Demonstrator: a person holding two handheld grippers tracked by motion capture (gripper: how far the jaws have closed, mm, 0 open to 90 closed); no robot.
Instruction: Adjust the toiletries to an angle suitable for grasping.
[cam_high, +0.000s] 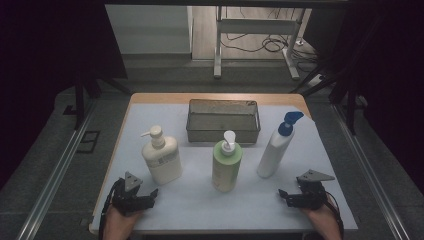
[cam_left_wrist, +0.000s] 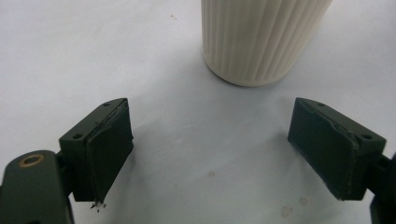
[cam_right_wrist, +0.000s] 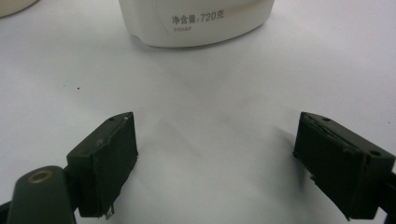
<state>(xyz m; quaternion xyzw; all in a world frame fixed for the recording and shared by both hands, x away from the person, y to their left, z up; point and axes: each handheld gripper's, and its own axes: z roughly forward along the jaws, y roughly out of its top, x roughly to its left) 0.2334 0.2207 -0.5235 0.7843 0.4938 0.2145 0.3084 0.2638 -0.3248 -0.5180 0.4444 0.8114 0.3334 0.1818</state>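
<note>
My left tongs (cam_left_wrist: 210, 149) and right tongs (cam_right_wrist: 215, 161) both gape wide, released, gripping nothing, resting low on the white counter (cam_high: 200, 205); just ahead of the left stands the ribbed cream pump bottle (cam_high: 161, 157), upright; the white bottle (cam_high: 274, 150) with a blue pump stands before the right.

The room is dim and dark at both sides; the white table (cam_high: 200, 200) takes soft light from above. Shadows under the bottles are faint. In the two gripper views the surface is bright, the near claw parts slightly blurred.
</note>
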